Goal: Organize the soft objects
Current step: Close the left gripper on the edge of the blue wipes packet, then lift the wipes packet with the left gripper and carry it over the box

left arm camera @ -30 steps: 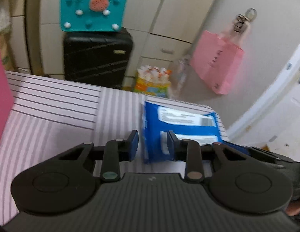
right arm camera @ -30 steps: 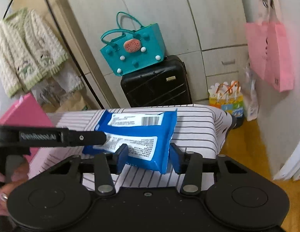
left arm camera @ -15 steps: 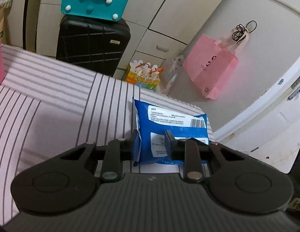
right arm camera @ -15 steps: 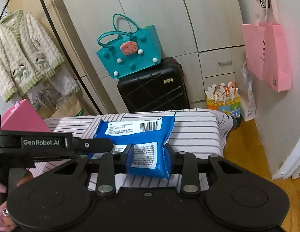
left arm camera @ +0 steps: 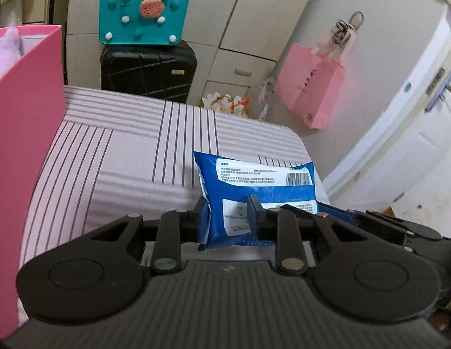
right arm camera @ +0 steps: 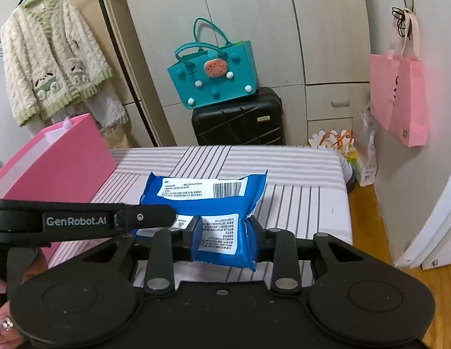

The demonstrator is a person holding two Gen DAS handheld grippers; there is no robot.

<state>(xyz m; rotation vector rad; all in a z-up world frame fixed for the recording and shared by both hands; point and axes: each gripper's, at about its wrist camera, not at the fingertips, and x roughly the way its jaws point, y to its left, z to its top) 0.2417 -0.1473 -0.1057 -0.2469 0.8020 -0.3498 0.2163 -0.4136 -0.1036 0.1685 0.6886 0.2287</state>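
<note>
I have both grippers, left gripper (left arm camera: 227,213) and right gripper (right arm camera: 225,229), clamped on the blue wet-wipes pack (right arm camera: 209,203) over the striped bed (right arm camera: 298,174); next I'd carry it left into the pink box (right arm camera: 62,157).

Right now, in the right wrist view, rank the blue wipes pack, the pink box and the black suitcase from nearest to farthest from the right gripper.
1. Blue wipes pack: clamped in the right gripper.
2. Pink box: left, on the striped bed.
3. Black suitcase: beyond the bed, by the wardrobe.
</note>
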